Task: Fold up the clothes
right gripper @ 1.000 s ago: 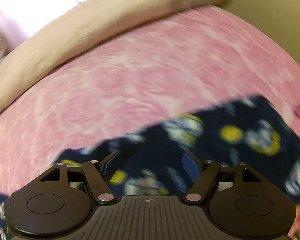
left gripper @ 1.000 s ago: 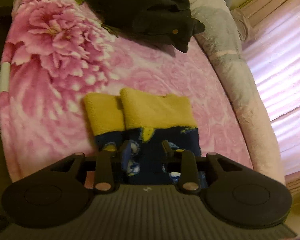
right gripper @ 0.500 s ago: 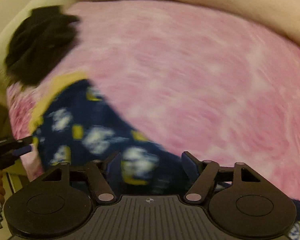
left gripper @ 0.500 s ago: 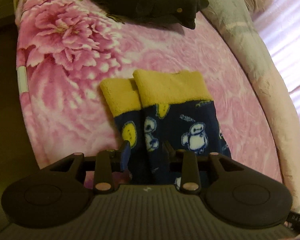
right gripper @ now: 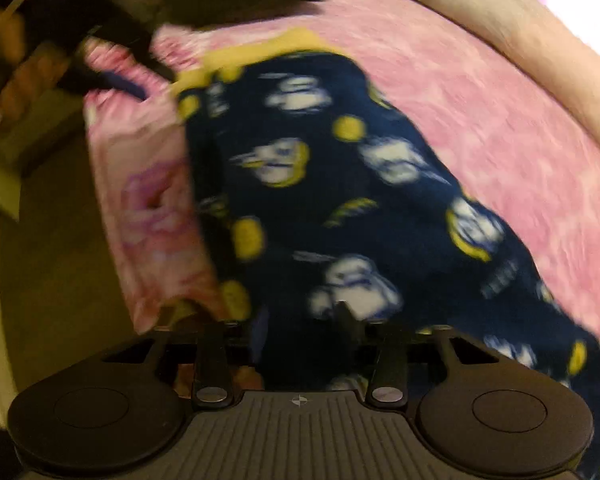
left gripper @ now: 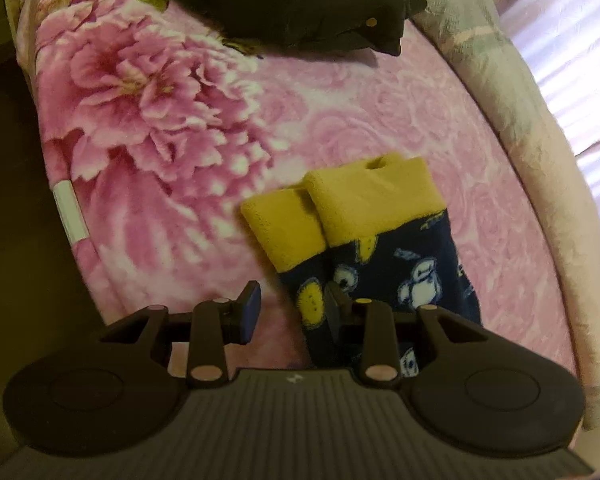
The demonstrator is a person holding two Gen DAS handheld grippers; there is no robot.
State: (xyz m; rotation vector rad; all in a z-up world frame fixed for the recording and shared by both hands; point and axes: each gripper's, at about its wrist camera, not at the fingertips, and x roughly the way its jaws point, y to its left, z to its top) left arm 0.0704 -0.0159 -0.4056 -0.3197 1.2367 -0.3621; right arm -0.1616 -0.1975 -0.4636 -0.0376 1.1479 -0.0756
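While the navy pyjama trousers (left gripper: 400, 276) with yellow cuffs (left gripper: 364, 204) lie folded lengthwise on the pink floral blanket (left gripper: 172, 120), the left gripper (left gripper: 294, 308) has changed since half a second ago: its fingers, then close together at the leg fabric, now stand well apart and hold nothing. The left finger hangs over bare blanket, and the right finger sits at the near edge of the trousers. Compared with a second ago the left wrist camera has drawn back, so more of the printed legs shows below the cuffs, and the cuffs lie further from the gripper.

From the right wrist, the picture is blurred by motion. The right gripper (right gripper: 304, 332) has swung round from the plain pink blanket it faced a second ago and now looks along the trousers (right gripper: 340, 184) toward the cuffs. Its fingers have narrowed with dark fabric between them, though the blur hides whether they grip it. A dark garment (left gripper: 300, 0) lies heaped at the far end of the blanket.
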